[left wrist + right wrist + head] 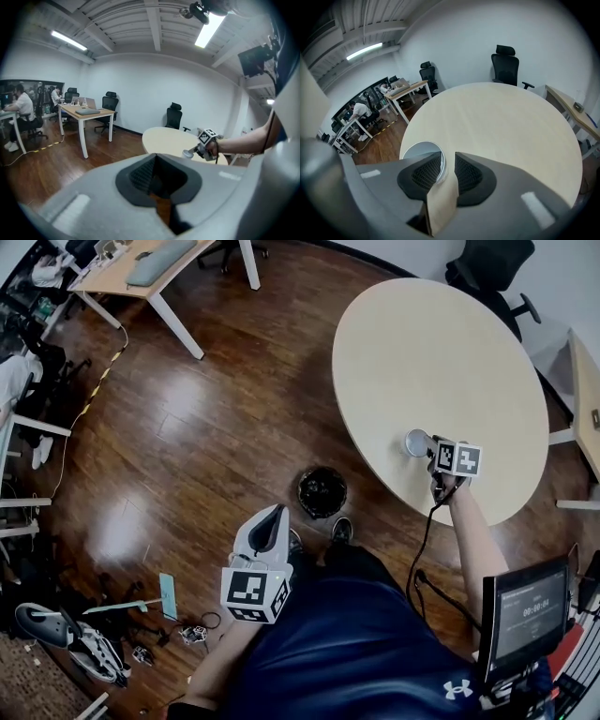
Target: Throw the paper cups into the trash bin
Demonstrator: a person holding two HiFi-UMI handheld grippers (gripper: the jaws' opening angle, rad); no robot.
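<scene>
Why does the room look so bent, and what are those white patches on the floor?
Head view: a wide lens curves the room's edges; the patches on the floor are glare on polished wood. Left gripper view: dark corners, and the ceiling light is blown out white. Right gripper view: the table bulges, and the cup, close up, looks soft.

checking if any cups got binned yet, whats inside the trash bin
In the head view the trash bin shows only a dark, glossy lining; nothing light-coloured stands out in it. Its bottom is too dark to make out.
</scene>
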